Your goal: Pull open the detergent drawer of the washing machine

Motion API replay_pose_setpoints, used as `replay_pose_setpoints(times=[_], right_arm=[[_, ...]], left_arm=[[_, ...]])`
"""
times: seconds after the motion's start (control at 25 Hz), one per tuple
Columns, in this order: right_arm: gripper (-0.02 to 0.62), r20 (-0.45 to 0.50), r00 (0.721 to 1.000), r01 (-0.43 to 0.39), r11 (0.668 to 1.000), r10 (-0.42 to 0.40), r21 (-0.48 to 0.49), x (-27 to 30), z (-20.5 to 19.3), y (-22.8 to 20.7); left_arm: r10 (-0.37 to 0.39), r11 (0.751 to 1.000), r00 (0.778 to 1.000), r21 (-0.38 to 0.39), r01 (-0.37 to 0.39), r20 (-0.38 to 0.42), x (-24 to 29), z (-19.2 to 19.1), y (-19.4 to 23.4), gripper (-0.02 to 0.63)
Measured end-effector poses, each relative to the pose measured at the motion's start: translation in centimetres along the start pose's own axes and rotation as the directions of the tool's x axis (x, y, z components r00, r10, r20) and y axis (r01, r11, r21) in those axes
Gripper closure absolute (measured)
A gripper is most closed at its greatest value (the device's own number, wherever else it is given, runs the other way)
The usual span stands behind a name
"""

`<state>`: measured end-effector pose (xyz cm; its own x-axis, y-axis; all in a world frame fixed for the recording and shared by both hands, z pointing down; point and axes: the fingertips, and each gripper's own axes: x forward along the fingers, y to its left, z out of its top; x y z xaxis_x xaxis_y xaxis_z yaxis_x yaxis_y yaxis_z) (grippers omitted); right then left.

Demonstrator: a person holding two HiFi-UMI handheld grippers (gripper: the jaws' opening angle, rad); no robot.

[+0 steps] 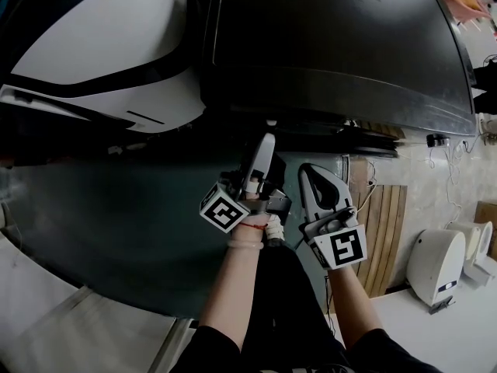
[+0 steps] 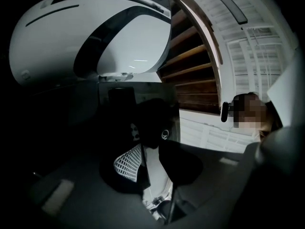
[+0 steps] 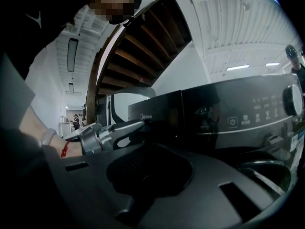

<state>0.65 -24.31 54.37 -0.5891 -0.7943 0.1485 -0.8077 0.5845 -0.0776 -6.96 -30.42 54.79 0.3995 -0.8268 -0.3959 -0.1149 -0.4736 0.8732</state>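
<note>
The detergent drawer (image 3: 155,112), centre-left in the right gripper view, looks light, stiff and smooth, best hooked under its lower lip, where the left gripper (image 1: 268,144) touches with closed jaws; the right gripper (image 1: 309,179), also closed, holds nothing.

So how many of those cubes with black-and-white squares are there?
2. The left cube sits on the left gripper, mid-picture in the head view; the right cube sits on the right gripper, just beside it and lower. No others show.

Washing machine (image 1: 334,45): glossy black
Neighbouring machine (image 1: 93,45), ten o'clock: white, black band
Marker cubes (image 1: 225,210): black-and-white squares
Wrist cord (image 1: 252,225): red
</note>
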Motion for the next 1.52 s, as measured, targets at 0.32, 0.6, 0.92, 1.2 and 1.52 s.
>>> replay_pose_setpoints(times=[0.32,0.6,0.92,1.2,1.52], right_arm=[[0.583,-0.010,1.000,0.005,1.000,-0.005,0.010,-1.4,0.0,1.3],[0.583,0.016,1.000,0.017,1.000,-0.017,-0.016,-2.6,0.3,2.7],[0.583,0.015,0.999,0.044,0.999,-0.044,0.007,-4.4,0.2,4.1],[0.584,0.089,0.995,0.053,0.999,-0.053,0.002,-5.9,1.0,5.4],[0.584,0.096,0.994,0.058,0.998,-0.056,-0.014,-7.6,0.9,7.0]], left_arm=[[-0.002,1.000,1.000,-0.005,0.002,-0.026,-1.6,-0.7,-1.3,0.488],[-0.004,1.000,0.999,-0.001,0.004,-0.047,-3.4,-1.4,-2.0,0.488],[0.001,1.000,0.999,-0.010,-0.001,-0.050,-5.1,-2.1,-3.0,0.488],[0.003,1.000,0.998,-0.012,-0.004,-0.069,-7.0,-2.9,-3.9,0.488],[0.006,1.000,0.996,-0.018,-0.007,-0.086,-8.9,-3.7,-5.0,0.488]])
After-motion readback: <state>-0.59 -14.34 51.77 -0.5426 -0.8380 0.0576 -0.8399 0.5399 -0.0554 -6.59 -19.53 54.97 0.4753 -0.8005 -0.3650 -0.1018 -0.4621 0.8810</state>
